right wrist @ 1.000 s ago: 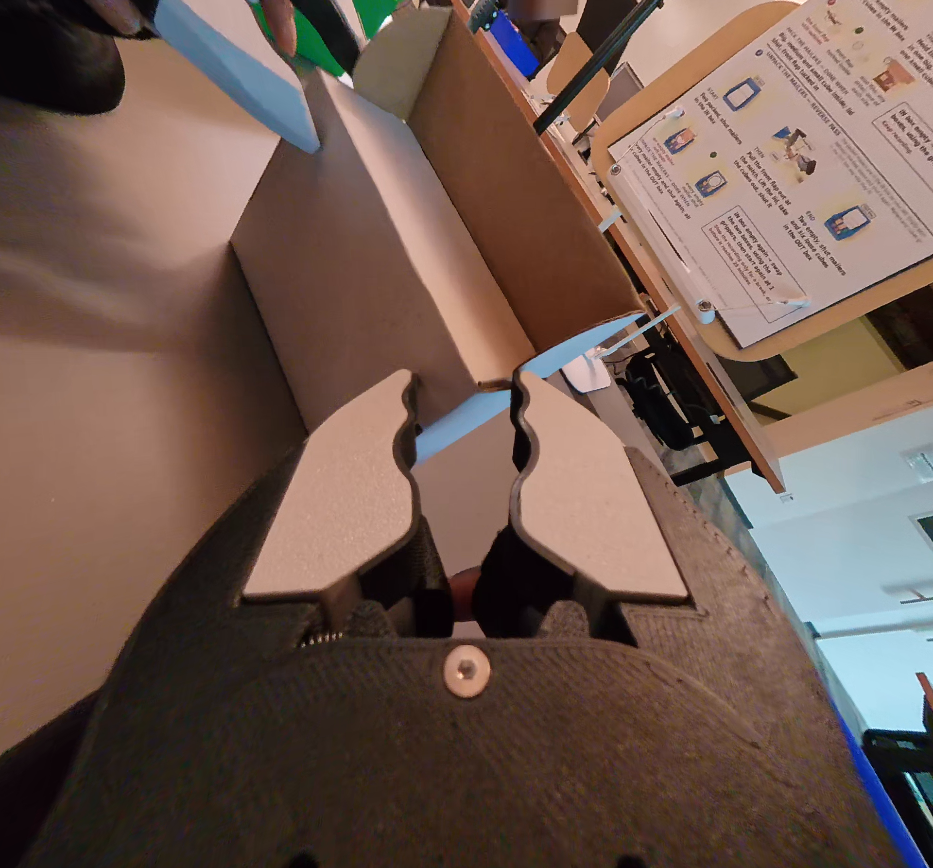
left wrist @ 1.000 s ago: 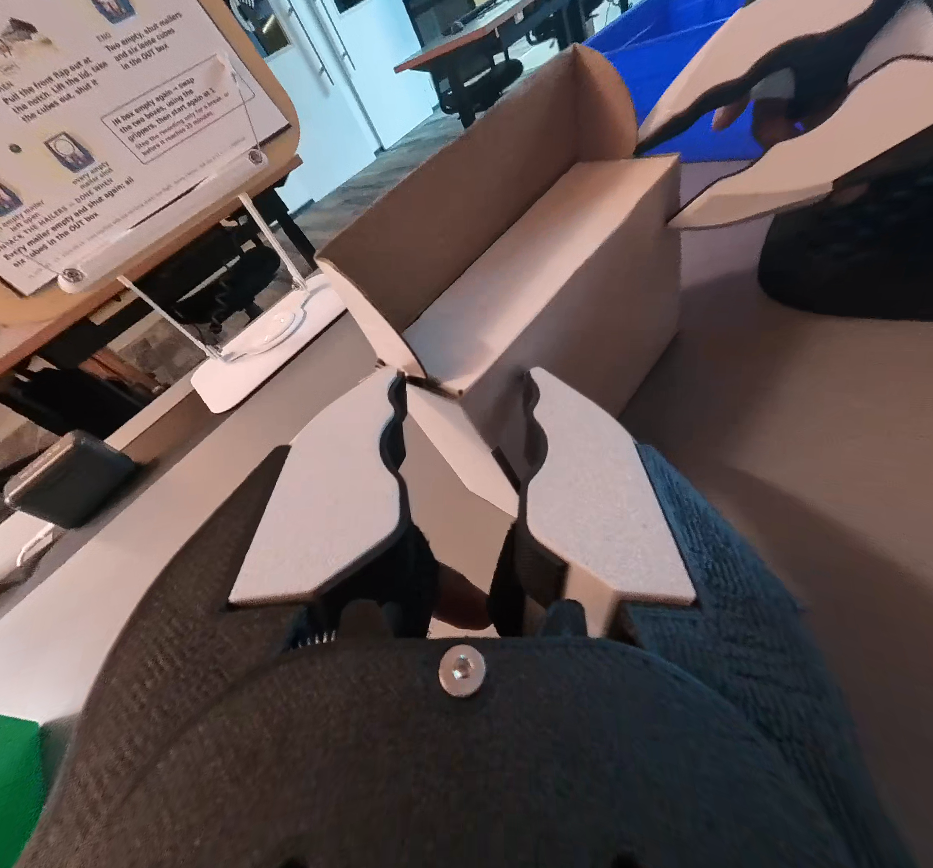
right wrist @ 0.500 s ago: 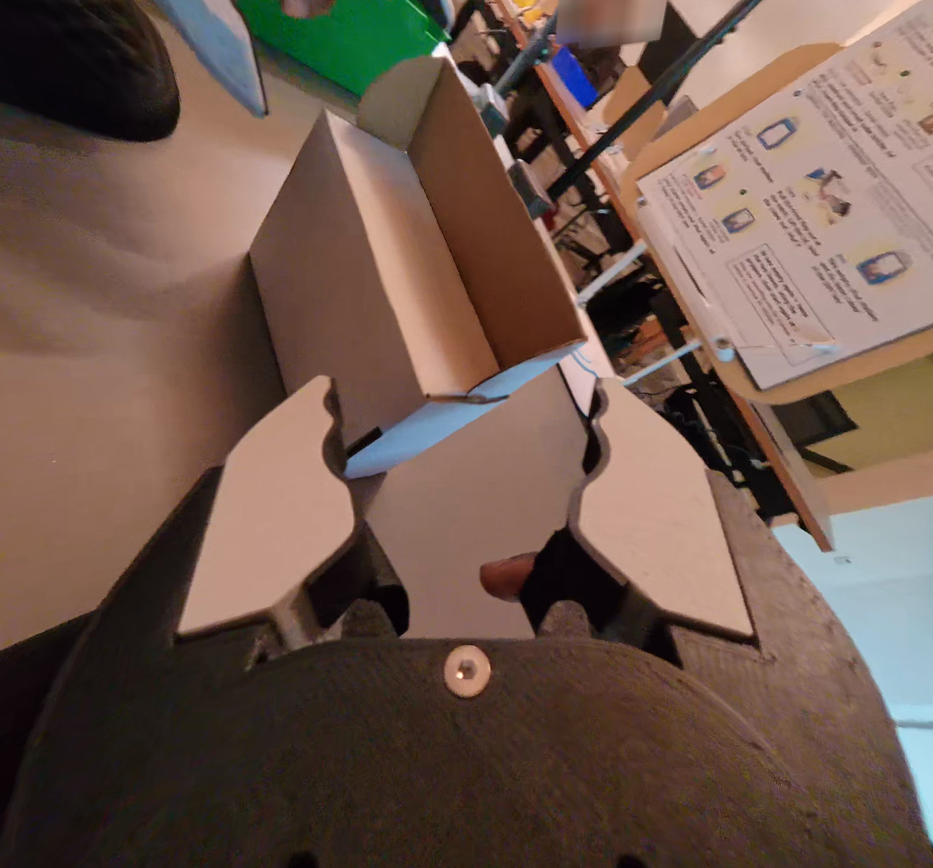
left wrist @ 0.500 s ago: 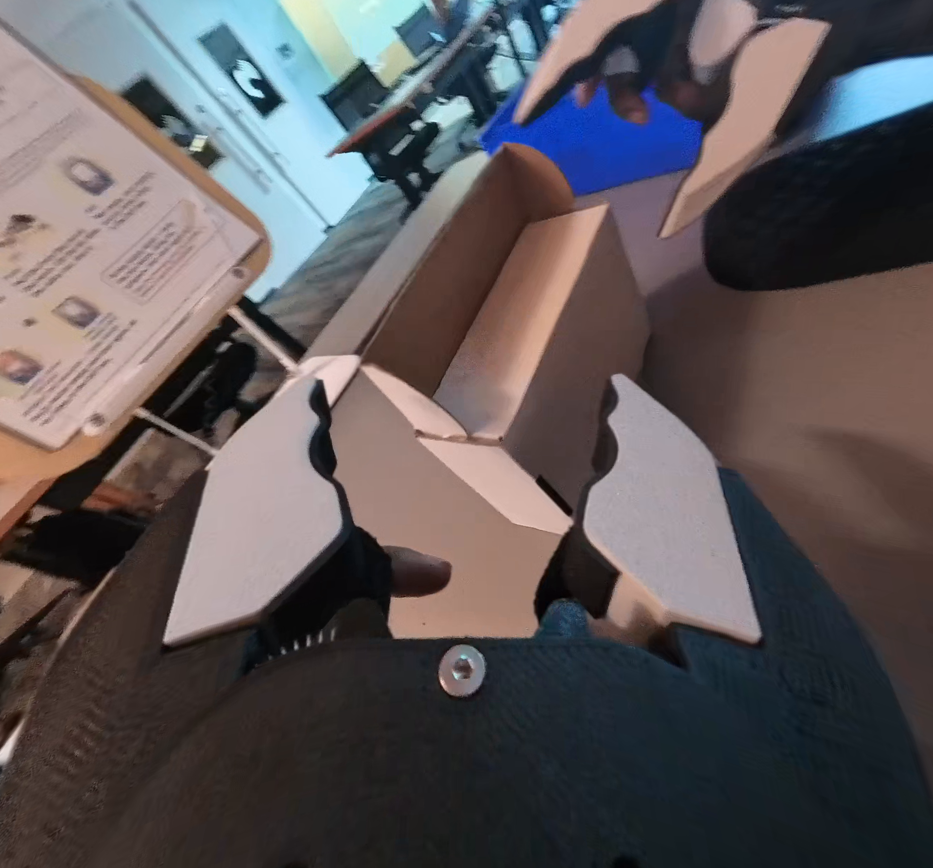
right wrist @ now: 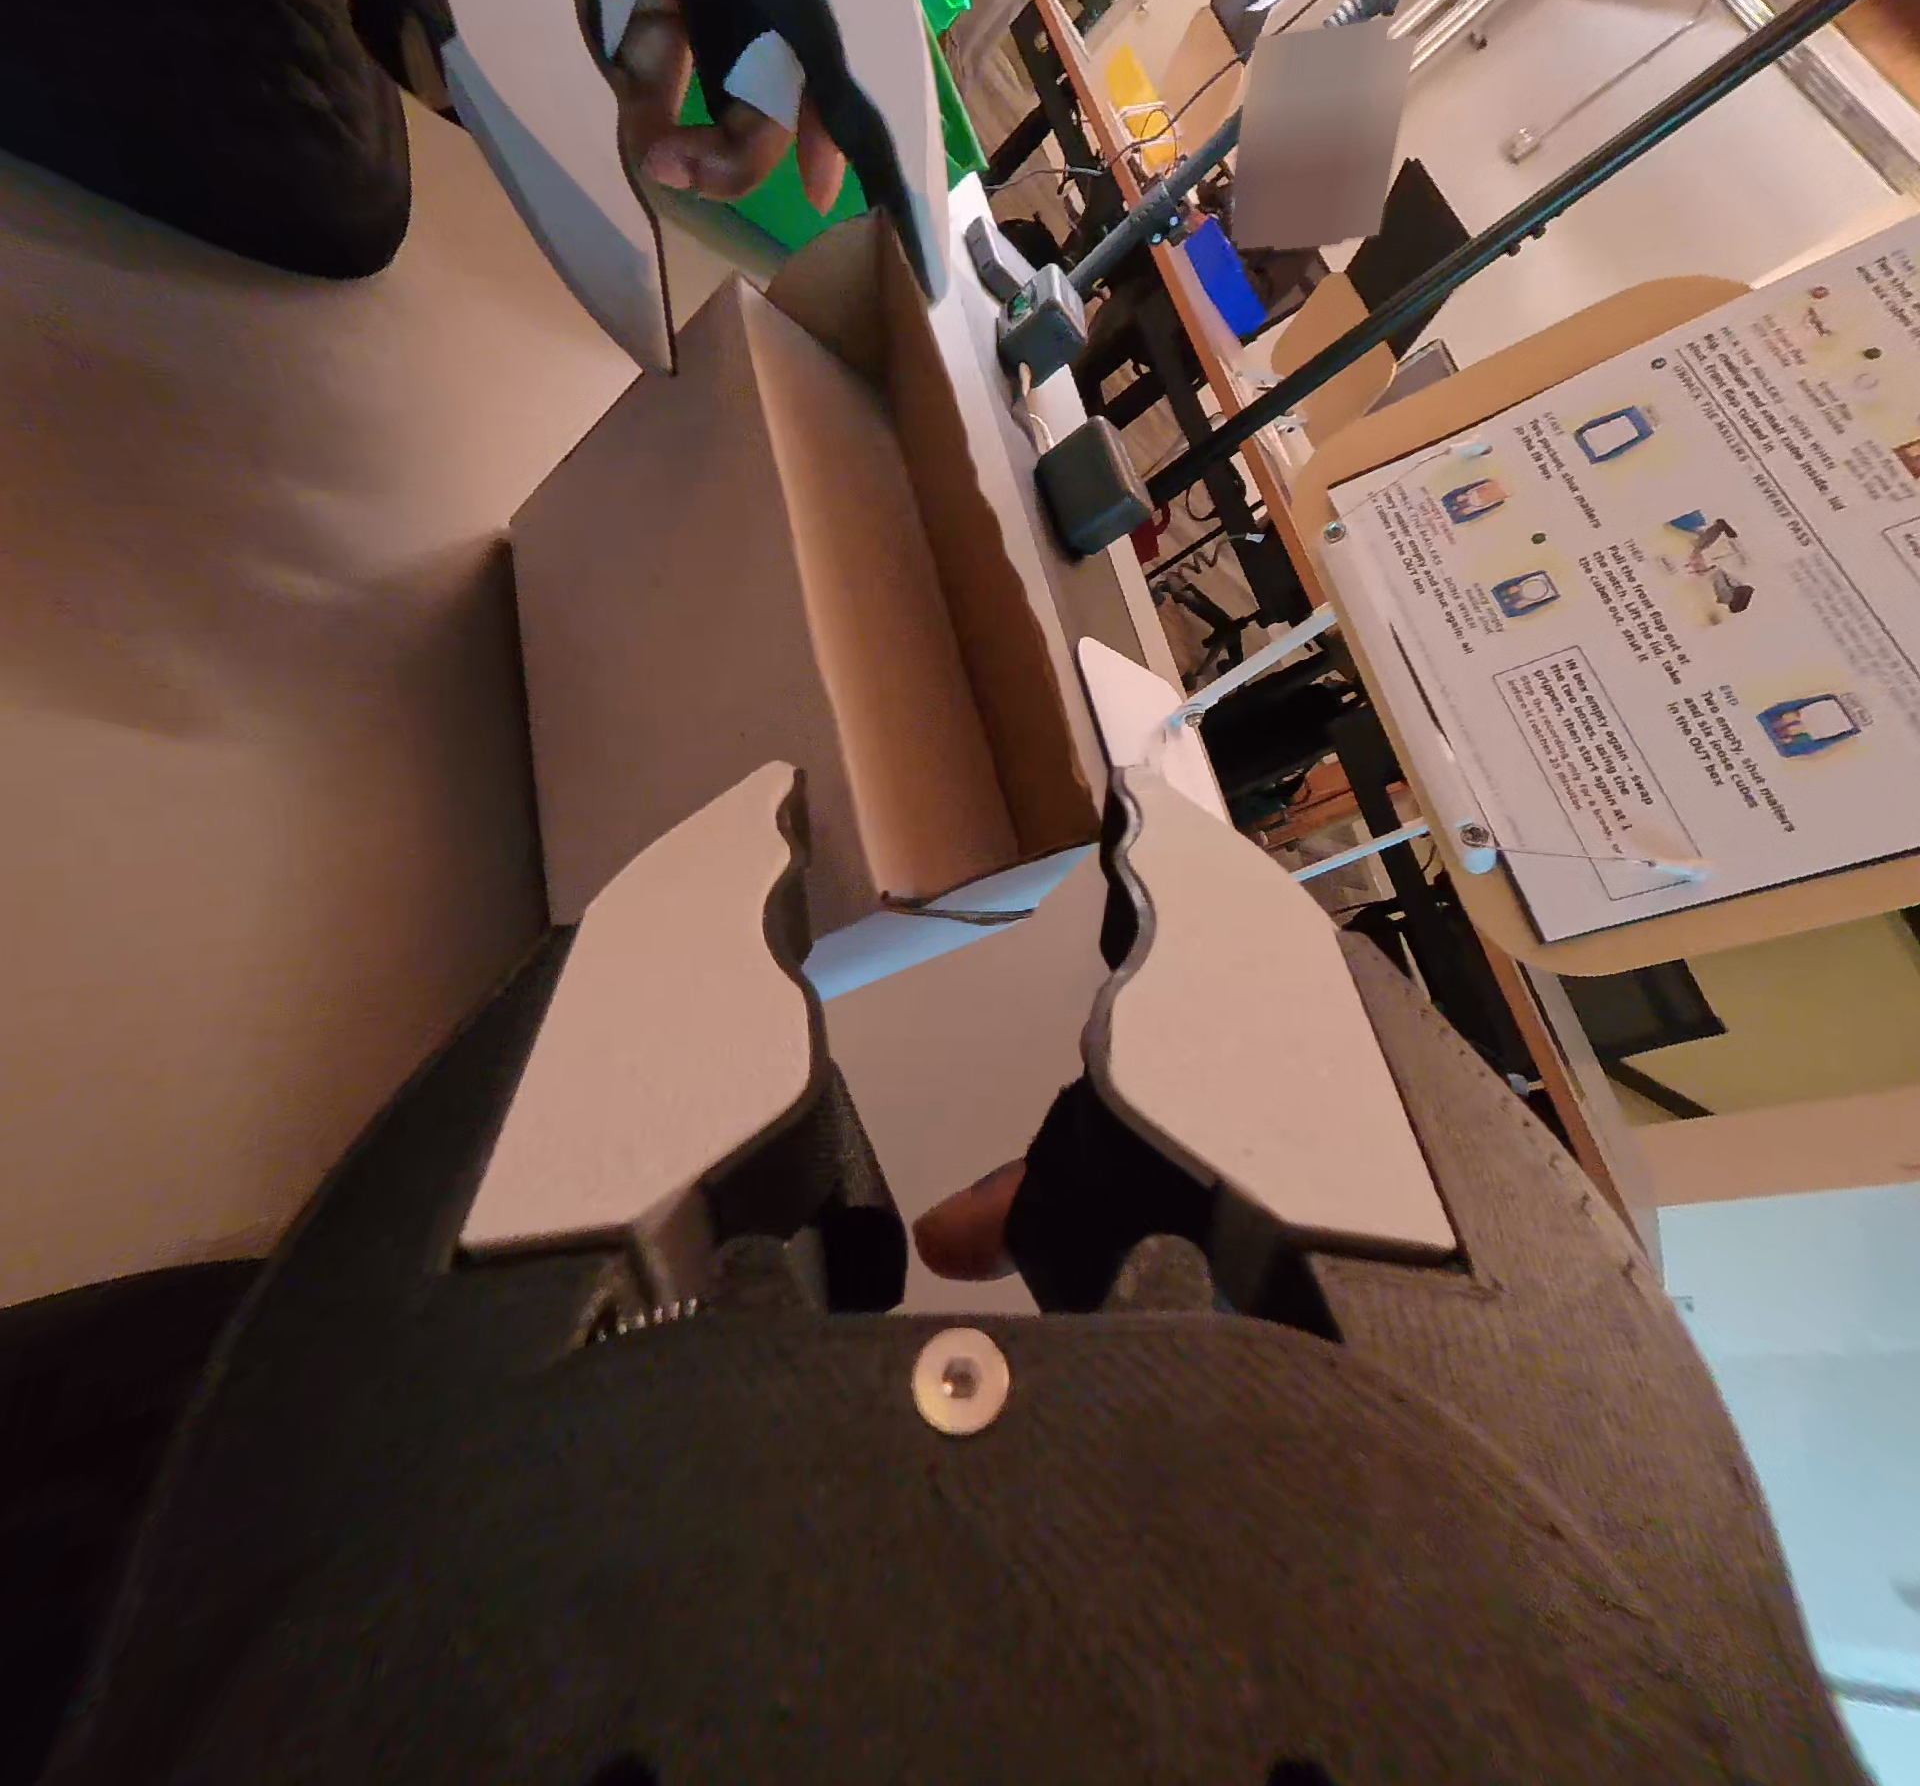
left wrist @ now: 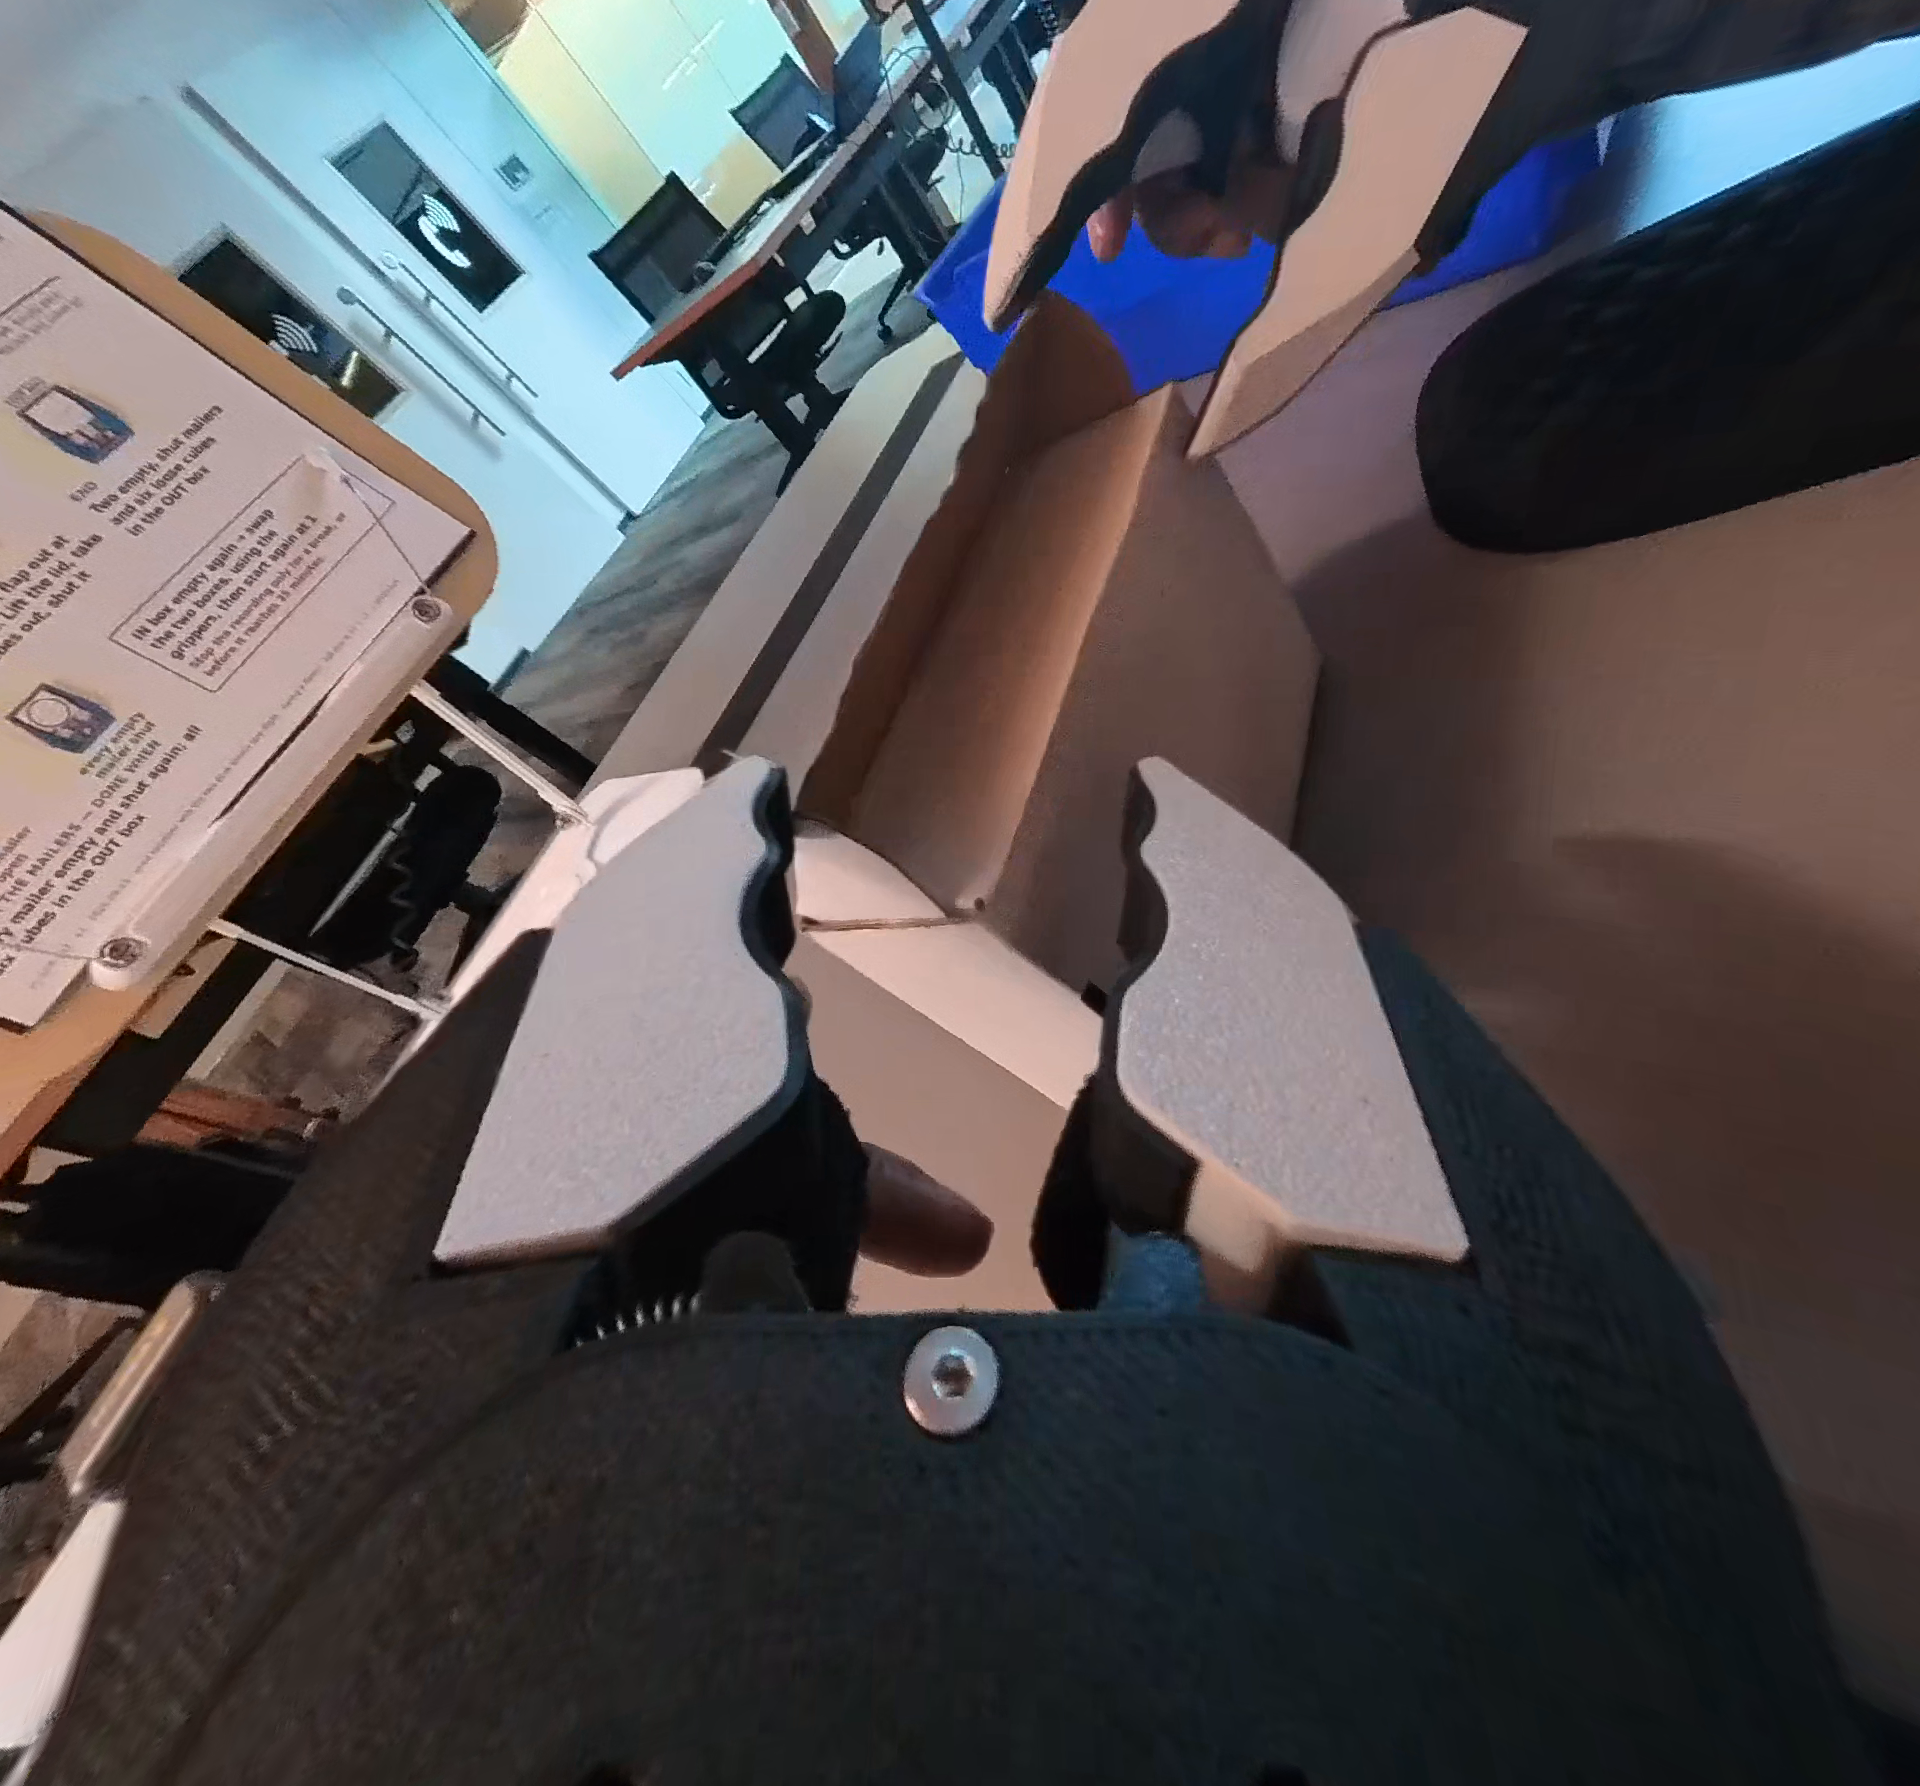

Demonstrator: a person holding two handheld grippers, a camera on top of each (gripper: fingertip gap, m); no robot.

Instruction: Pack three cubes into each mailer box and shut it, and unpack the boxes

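Note:
A cardboard mailer box [left wrist: 1101, 656] lies on the table, lengthwise between my two grippers. A tall flap [left wrist: 935, 593] stands up along its far side, with a narrow gap between it and the box's top panel. A pale end flap [left wrist: 914, 957] sticks out between the jaws of my left gripper [left wrist: 961, 863], which is open and holds nothing. The right gripper [left wrist: 1101, 380] hangs open over the far end. In the right wrist view, my right gripper [right wrist: 951, 801] is open at the other end of the box [right wrist: 665, 614], and the left gripper [right wrist: 800, 323] is open above the far end. No cubes show.
A blue bin [left wrist: 1164, 334] stands beyond the box in the left wrist view, a green bin [right wrist: 821, 188] in the right wrist view. An instruction sheet on a stand [right wrist: 1662, 656] and a black device [right wrist: 1091, 489] sit by the table's far edge. Office desks lie beyond. The gap from one gripper's tips to the other's is roughly 11 cm.
A second ago both grippers were nearly shut on the box's end flaps. Both have since opened, let the flaps go and lifted a little. The tall flap now stands more upright.

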